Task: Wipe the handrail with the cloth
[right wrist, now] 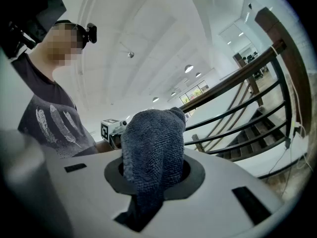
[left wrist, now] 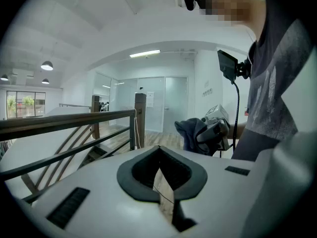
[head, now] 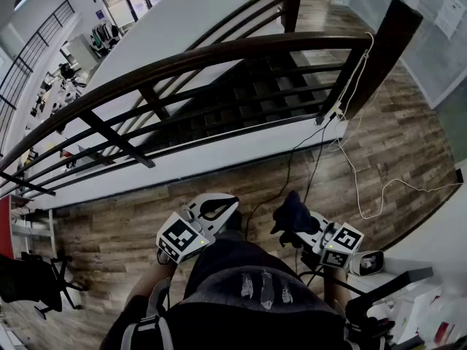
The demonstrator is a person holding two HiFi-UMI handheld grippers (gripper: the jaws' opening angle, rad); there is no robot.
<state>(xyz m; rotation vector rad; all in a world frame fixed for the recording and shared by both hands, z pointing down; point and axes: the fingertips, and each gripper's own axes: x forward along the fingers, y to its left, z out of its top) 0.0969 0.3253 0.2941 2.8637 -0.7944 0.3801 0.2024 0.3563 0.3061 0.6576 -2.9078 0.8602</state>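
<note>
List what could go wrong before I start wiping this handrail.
The cloth is bunched in the right gripper and may slip out under rubbing. A white cable hangs from the handrail end and could snag. A black cable crosses the floor before the railing: a trip hazard.

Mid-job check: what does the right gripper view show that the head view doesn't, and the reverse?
Right gripper view only: how the right gripper clamps the bunched dark cloth between its jaws, plus the ceiling lights. Head view only: the wood floor, the white cable running down the post, and the stairs below. Both: the cloth, the dark handrail it isn't touching, and the left gripper.
</note>
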